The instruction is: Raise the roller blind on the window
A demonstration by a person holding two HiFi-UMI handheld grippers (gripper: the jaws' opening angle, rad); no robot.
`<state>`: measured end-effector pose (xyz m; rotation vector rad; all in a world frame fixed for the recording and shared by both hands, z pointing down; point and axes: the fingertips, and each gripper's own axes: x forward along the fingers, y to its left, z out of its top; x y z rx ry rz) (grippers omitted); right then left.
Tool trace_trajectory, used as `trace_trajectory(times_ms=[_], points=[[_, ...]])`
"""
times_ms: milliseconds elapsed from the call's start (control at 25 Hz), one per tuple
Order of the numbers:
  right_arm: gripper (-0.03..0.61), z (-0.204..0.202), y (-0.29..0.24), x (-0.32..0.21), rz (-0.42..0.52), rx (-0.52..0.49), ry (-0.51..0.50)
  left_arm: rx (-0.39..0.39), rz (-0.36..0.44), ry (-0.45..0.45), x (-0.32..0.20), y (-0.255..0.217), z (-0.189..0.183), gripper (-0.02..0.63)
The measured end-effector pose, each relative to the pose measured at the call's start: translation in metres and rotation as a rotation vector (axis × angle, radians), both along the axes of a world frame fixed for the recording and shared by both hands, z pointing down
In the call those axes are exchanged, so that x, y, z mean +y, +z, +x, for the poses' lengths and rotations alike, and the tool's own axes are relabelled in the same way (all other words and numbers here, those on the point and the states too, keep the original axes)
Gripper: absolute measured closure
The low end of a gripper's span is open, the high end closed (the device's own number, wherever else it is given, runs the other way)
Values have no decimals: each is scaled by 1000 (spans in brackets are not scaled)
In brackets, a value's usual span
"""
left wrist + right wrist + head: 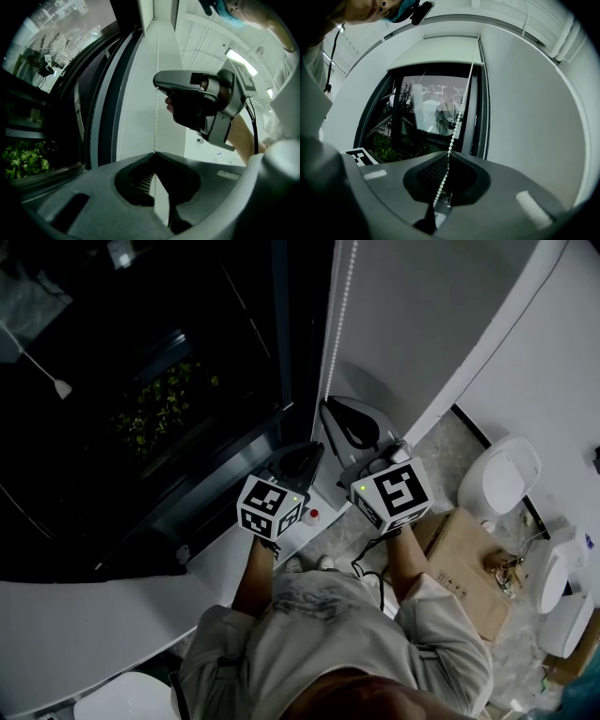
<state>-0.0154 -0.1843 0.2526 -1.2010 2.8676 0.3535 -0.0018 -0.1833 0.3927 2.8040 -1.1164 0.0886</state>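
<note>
At window (141,381), left gripper (154,155) and right gripper (450,154) clamp bead chain (462,107), roller blind (440,50) seen only in right gripper view

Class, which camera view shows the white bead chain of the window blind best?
The right gripper view: the white bead chain runs from between the jaws up to the pale roller blind. The left gripper view shows a short stretch; the head view shows a dim strand.

The bead chain (459,115) is white, blind (440,51) pale, window frame (474,117) black.
</note>
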Motion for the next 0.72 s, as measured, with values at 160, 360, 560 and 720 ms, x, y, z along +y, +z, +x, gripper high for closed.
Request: trace_trajectory(times_ms=[160,360,560,720], points=[[560,3,17,-4,-25,20,12,-11,-32,0,-3,16,2,604],[560,0,35,-6,-61,31,13,-24,-75,-1,-4,37,2,604],[560,-1,49,-6,-86,46,12,-33,-104,-1,-5,51,2,604],[560,-1,60,-6,-107,54,11,-39,-121,-2,-6,63,2,604]])
